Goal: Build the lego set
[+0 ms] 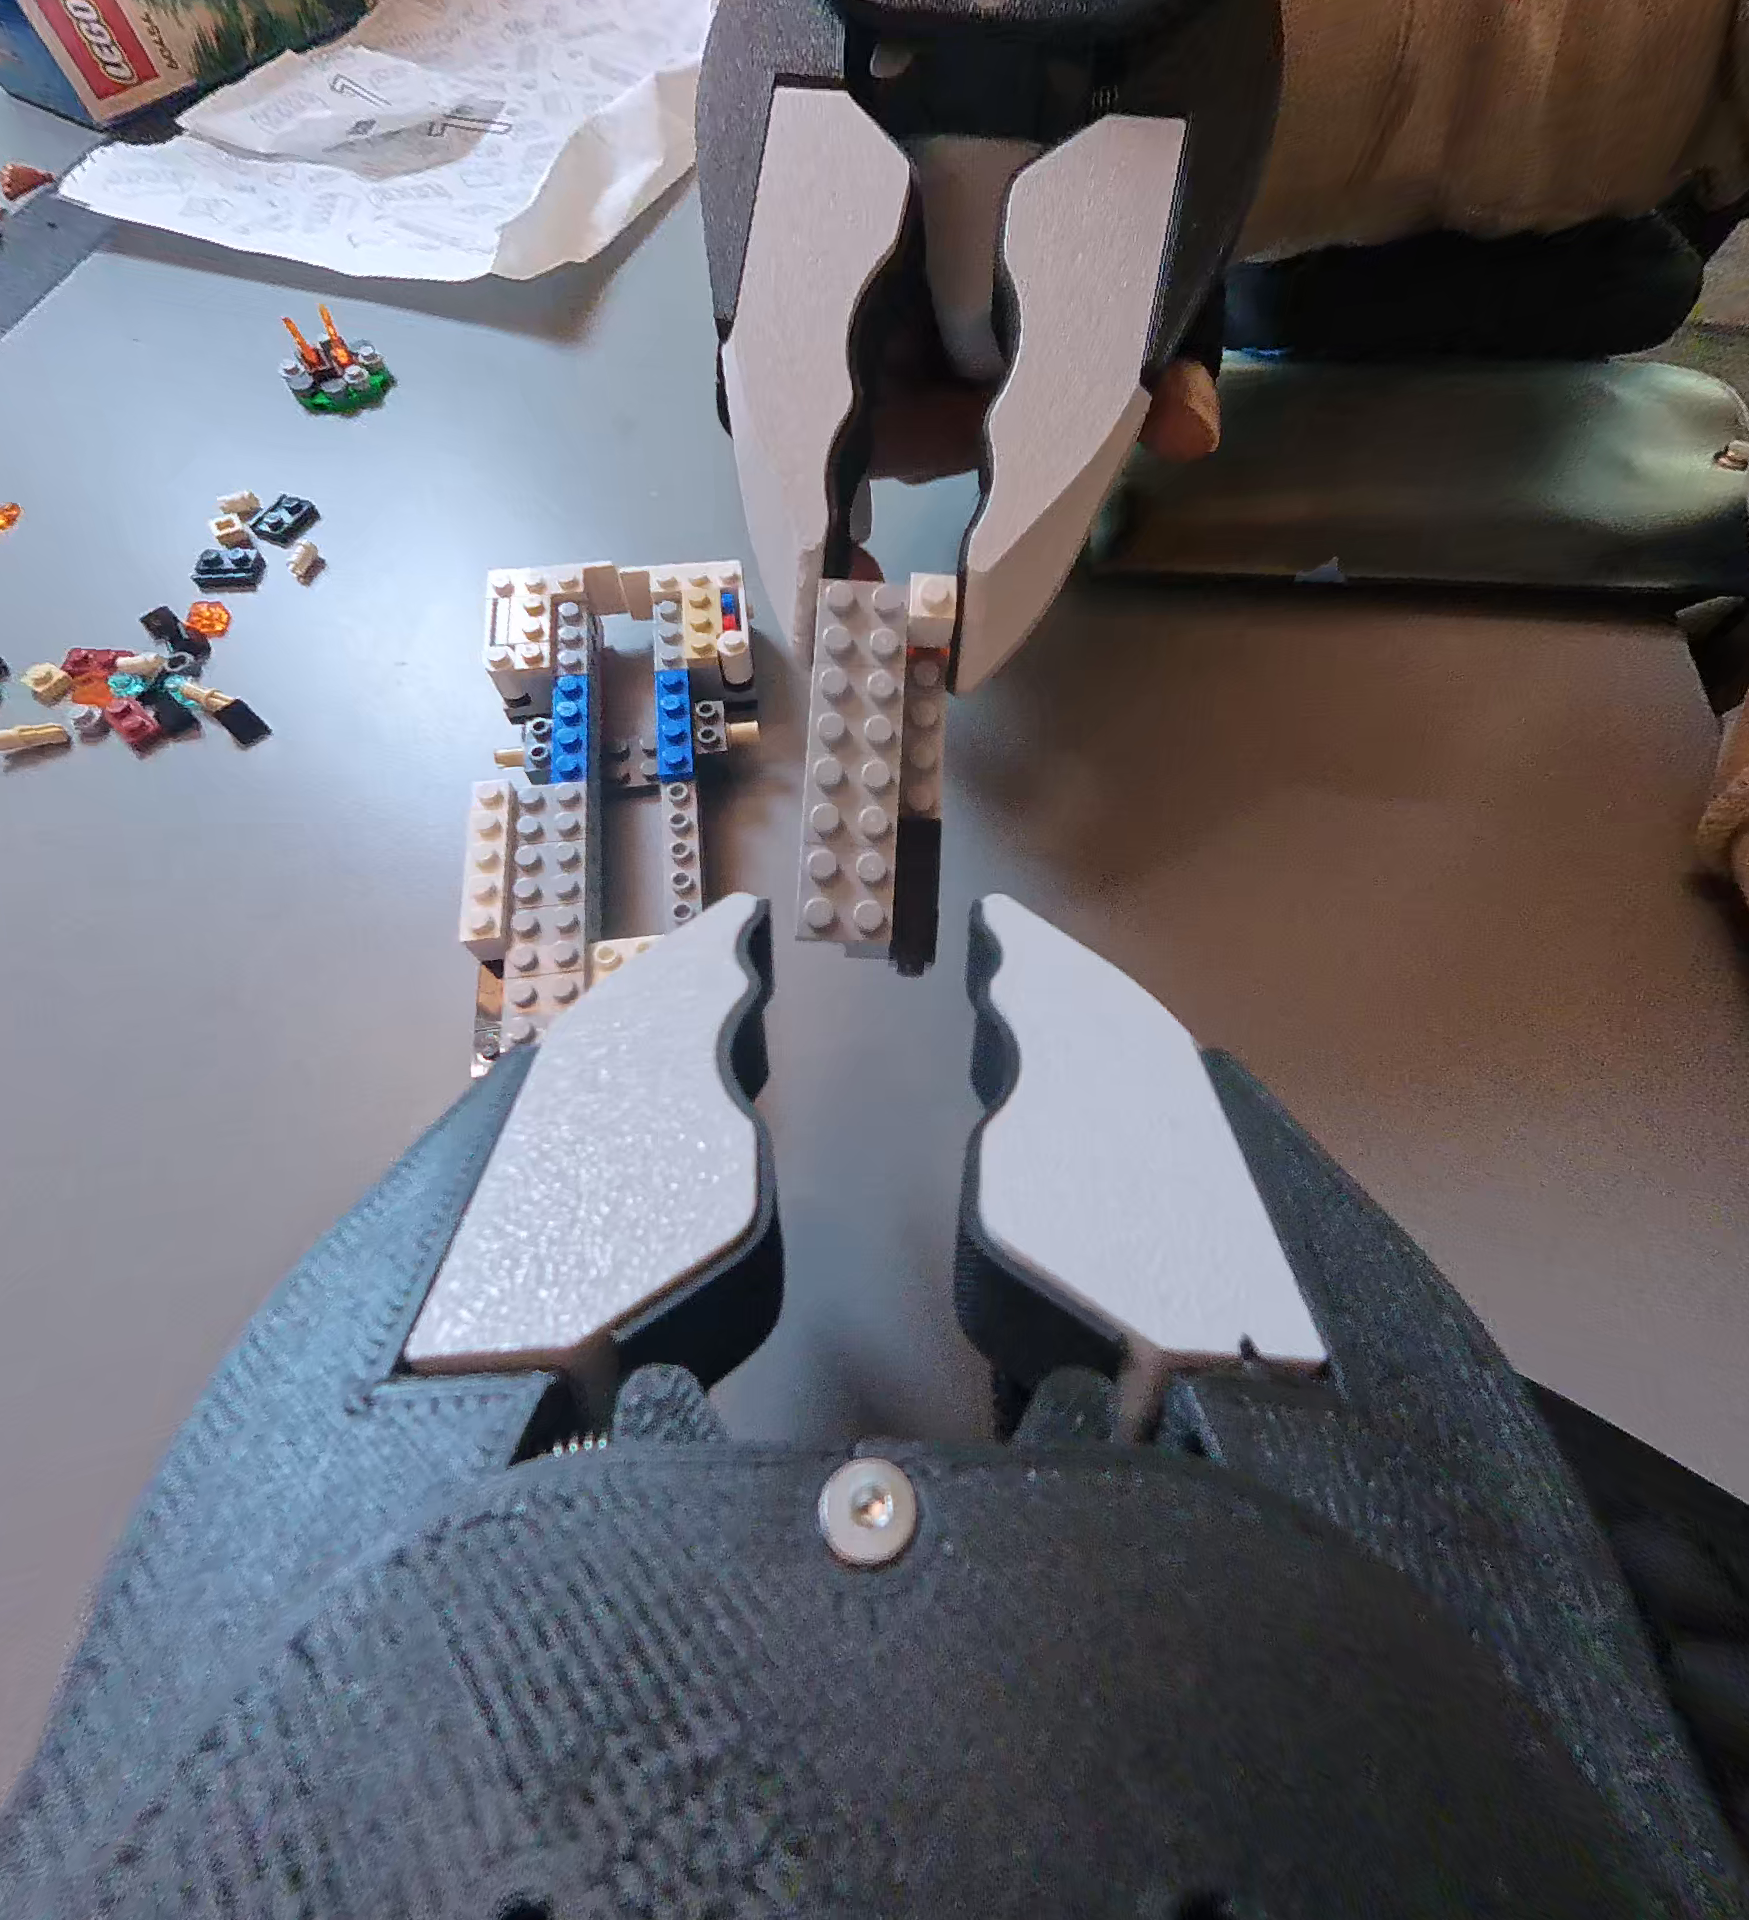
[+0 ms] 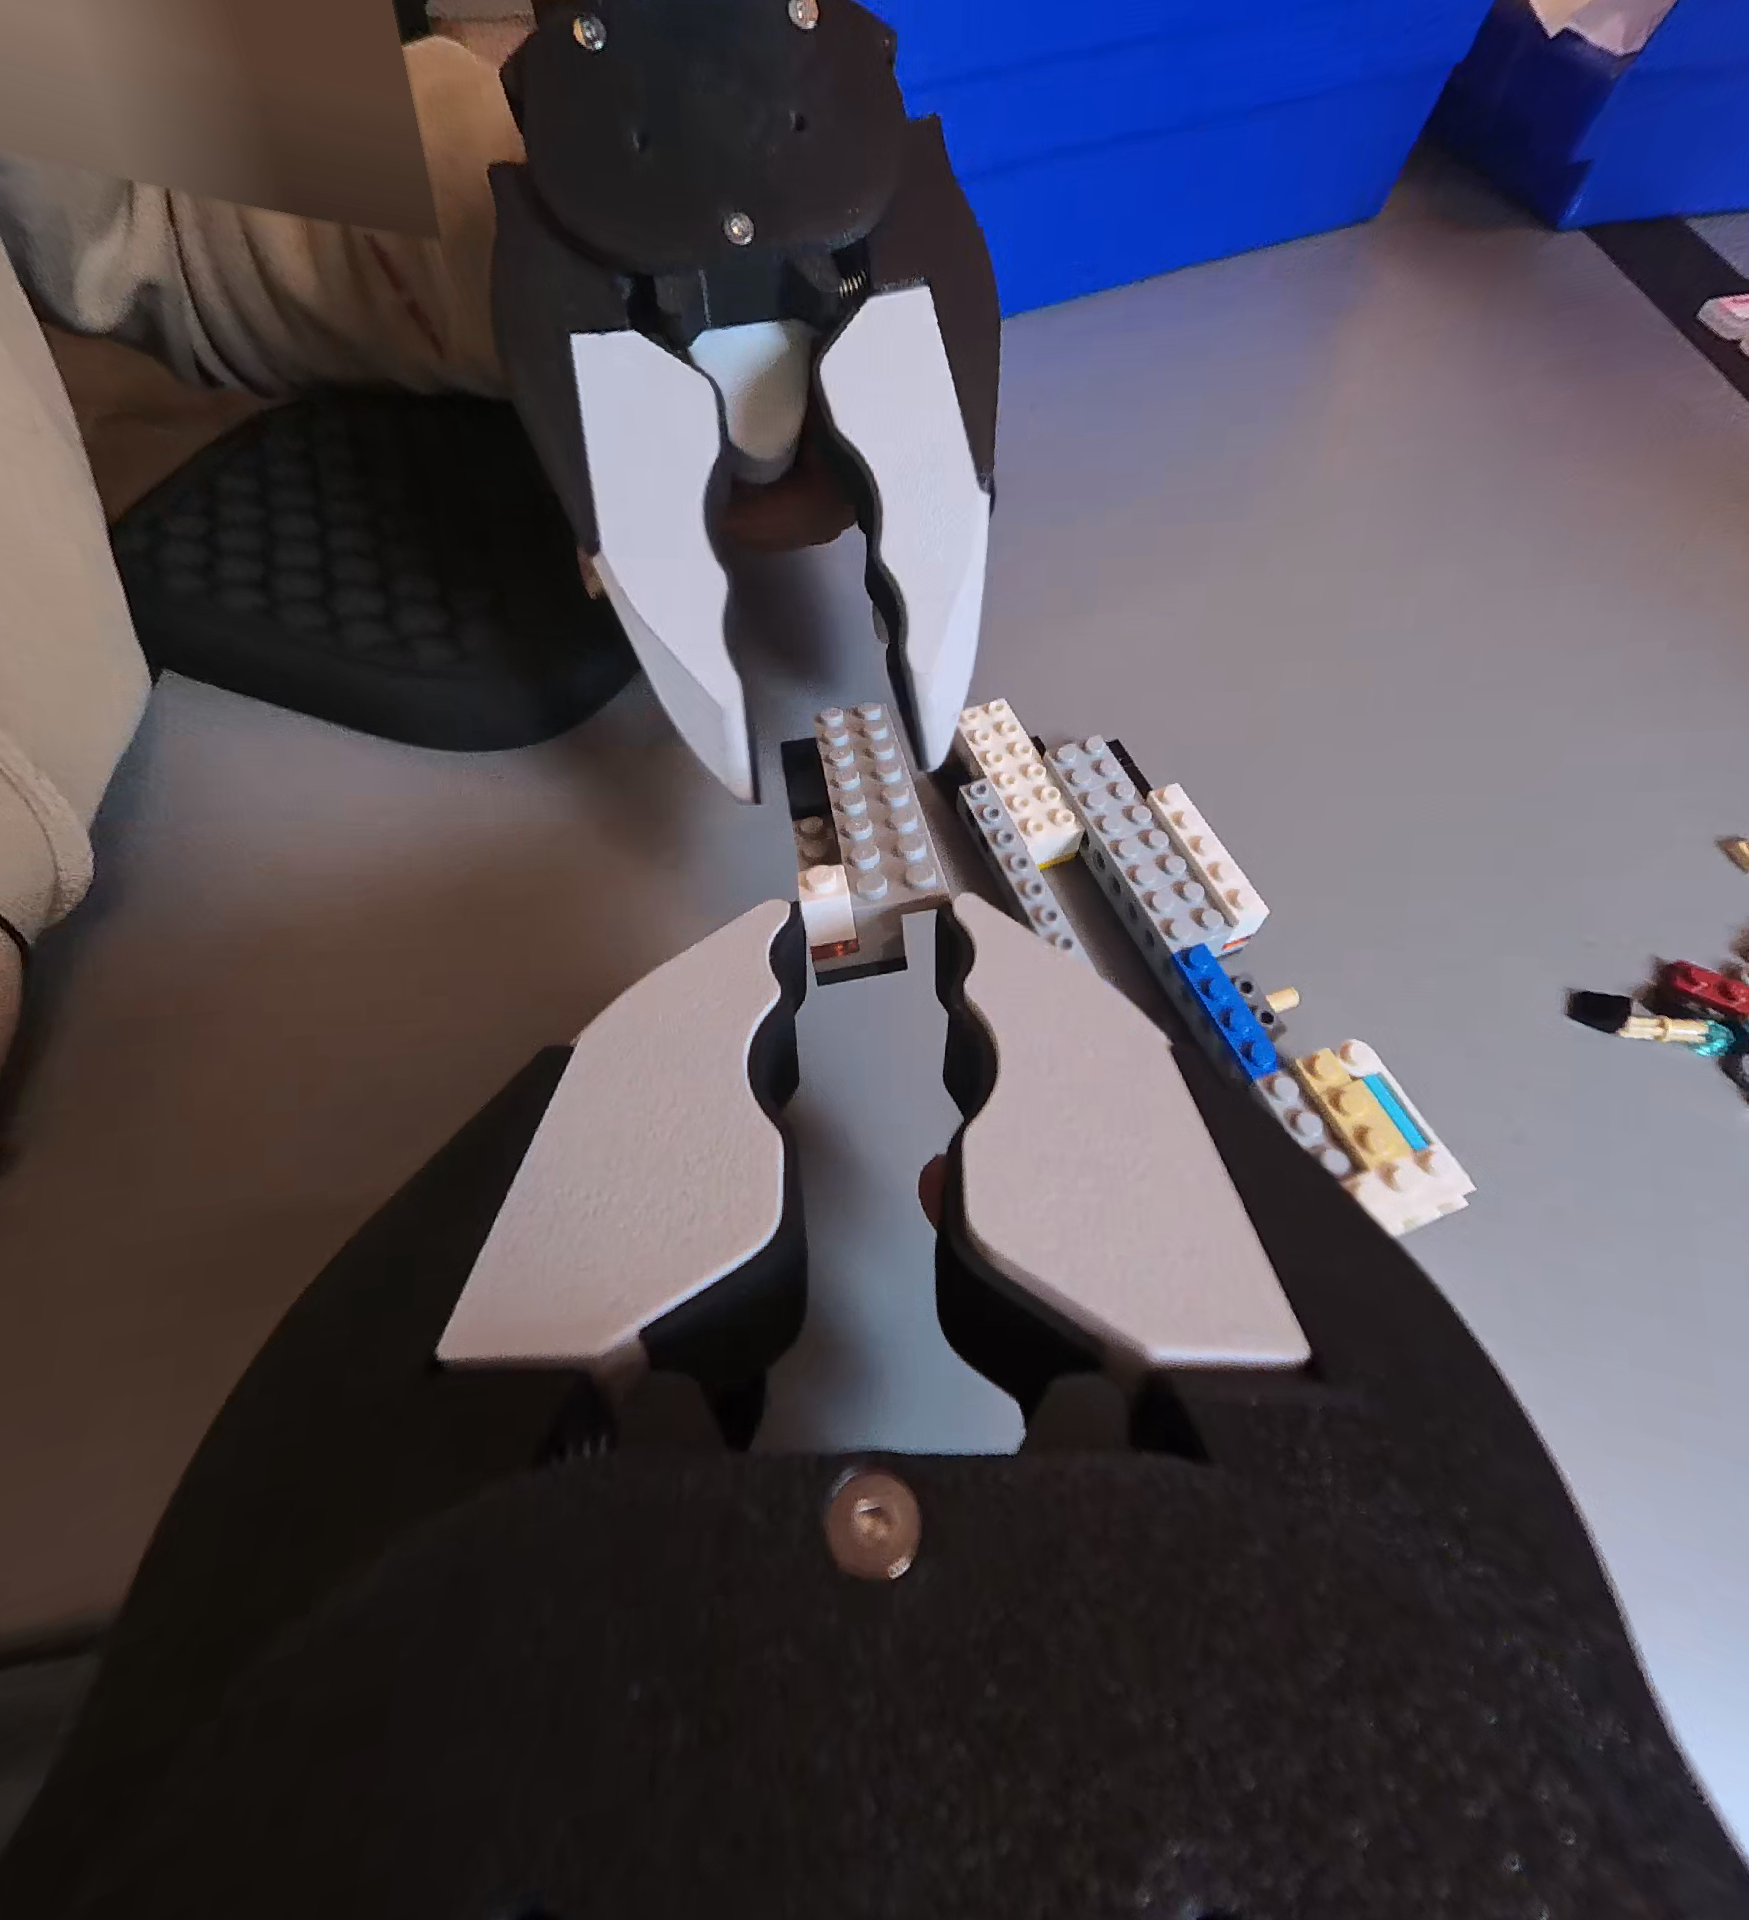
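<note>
Left wrist view: left gripper (image 1: 870, 925) low over grey table (image 1: 1265, 831), jaws apart, nothing between them; its tips sit just short of near end of grey plate assy (image 1: 854, 764), a long studded plate w/ black and white bricks along one side; right gripper (image 1: 885, 613) comes from opposite side, fingers straddling far end of the assy, white 1x1 brick (image 1: 932, 603) just beside one finger; whether pads actually press the bricks, cannot tell. Main build (image 1: 600, 779), white/grey/blue frame, lies flat just beside the assy, apart from it. Loose parts (image 1: 122, 675) scattered well to the side; small green piece w/ orange flames (image 1: 335, 364) stands alone; paper sheet (image 1: 402, 145) and box (image 1: 91, 52) at far edge.

Right wrist view: right gripper (image 2: 870, 930) narrow-open around end of grey plate assy (image 2: 875, 821), white 1x1 brick (image 2: 828, 899) near one tip; left gripper (image 2: 828, 769) opposite, tips flanking other end, gap visible; main build (image 2: 1161, 883) alongside; loose parts (image 2: 1743, 1029) farther off; blue bins (image 2: 1213, 135) behind; person's sleeve (image 2: 226, 291) beside black cushion (image 2: 361, 571).
</note>
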`<state>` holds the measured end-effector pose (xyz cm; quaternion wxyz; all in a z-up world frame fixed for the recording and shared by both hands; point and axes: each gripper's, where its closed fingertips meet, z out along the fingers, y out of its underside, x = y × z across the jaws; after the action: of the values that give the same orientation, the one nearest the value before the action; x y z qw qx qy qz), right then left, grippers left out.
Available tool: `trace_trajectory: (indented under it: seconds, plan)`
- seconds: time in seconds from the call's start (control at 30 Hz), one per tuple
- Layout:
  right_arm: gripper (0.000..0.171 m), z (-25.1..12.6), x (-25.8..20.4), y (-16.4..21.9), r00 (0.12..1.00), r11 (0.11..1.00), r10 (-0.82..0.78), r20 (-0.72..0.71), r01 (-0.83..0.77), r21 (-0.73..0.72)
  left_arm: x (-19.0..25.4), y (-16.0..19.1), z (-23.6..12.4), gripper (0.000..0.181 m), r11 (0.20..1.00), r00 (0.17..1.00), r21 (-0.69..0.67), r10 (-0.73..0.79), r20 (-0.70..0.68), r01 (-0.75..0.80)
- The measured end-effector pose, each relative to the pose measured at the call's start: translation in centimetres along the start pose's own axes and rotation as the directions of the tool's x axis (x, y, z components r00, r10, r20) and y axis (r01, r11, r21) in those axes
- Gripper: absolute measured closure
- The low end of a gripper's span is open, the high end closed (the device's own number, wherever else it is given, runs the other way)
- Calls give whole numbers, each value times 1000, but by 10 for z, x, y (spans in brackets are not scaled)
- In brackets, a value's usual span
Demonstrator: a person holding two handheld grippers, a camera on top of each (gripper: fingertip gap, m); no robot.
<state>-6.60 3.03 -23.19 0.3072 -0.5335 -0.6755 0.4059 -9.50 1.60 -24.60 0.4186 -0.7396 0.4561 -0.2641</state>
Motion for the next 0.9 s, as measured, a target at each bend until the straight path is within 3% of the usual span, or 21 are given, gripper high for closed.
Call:
trace_trajectory:
  seconds: [0.03,0.23,0.43,0.6,0.83,0.9]
  plan:
    - [147,2,0,-1,1000,1000,0,5,0,2,-1,0,-1,155,1000,1000,4,-1,0,1]
    - [145,6,9,7,999,998,-22,-35,20,-58,-5,8,-1,156,998,999,-45,-43,8,44]
    - [135,3,15,3,946,951,-285,-155,258,-172,-15,15,-2,156,990,994,-90,-104,47,108]
    - [132,21,19,14,854,842,-495,-162,425,-333,-15,18,2,156,986,993,-123,-102,66,110]
    - [138,31,21,23,877,808,-477,-60,411,-423,-16,18,5,156,988,994,-130,-67,89,78]
    - [146,33,22,24,877,792,-479,-33,416,-447,-16,16,6,156,990,994,-126,-51,100,64]
